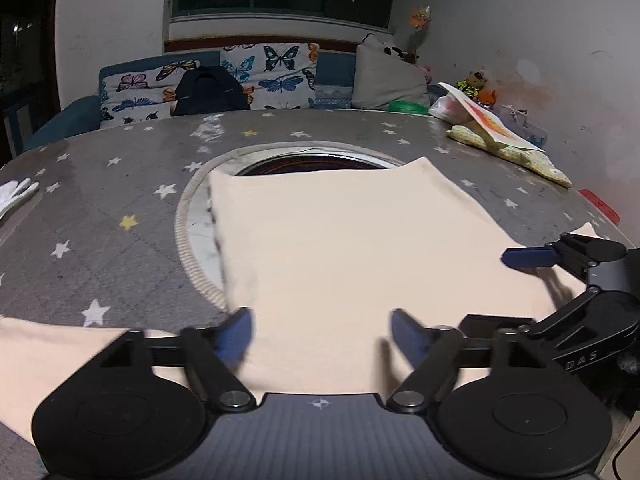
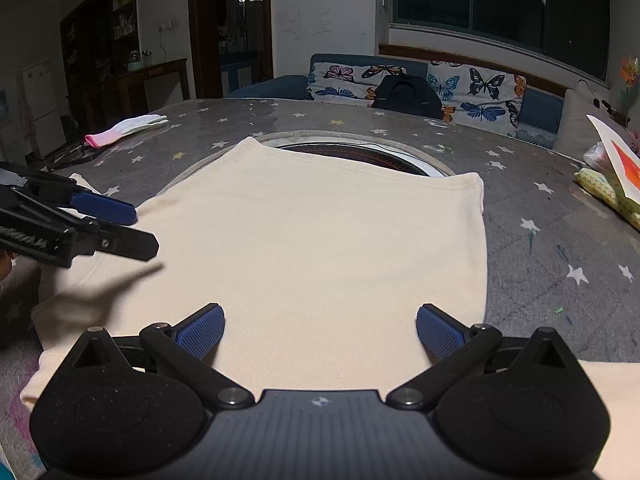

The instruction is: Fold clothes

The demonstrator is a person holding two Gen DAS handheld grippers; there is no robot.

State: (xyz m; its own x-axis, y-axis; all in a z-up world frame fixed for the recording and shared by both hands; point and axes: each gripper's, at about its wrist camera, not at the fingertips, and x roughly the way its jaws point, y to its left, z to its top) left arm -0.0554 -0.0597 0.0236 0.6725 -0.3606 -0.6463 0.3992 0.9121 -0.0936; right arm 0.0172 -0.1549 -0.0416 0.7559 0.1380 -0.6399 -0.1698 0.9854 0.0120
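Star-print table (image 1: 120, 184): one peach garment (image 1: 340, 240), two open claws.

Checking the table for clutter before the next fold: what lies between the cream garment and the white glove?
Only bare star-print tablecloth between the cream garment and the glove, shown in the right wrist view.

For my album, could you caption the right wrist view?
Open right gripper above a peach garment on a starry table, left gripper alongside.
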